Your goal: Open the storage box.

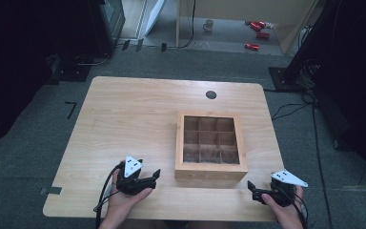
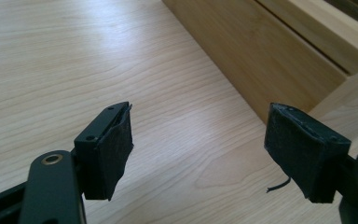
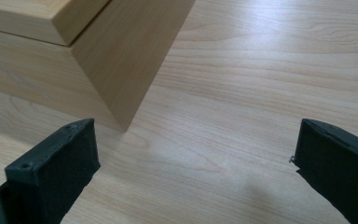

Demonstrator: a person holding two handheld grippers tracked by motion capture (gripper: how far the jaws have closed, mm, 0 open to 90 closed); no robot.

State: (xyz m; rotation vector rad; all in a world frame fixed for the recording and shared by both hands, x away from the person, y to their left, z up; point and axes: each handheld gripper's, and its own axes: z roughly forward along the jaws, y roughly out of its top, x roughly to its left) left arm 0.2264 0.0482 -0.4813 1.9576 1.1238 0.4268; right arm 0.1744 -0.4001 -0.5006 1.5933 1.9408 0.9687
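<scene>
In the high view, the person's forearms were cut off at the bottom edge; a wooden box (image 1: 211, 145) with dim compartments was seen mid-table (image 1: 124, 114), the left gripper (image 1: 153, 177) near its left front corner, the right gripper (image 1: 251, 188) near its right. In the left gripper view, spread jaws held nothing, the box wall just ahead. In the right gripper view, wide jaws were empty, the box's corner ahead-left

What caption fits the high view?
Two open grippers, left and right, flank a wooden box.
</scene>
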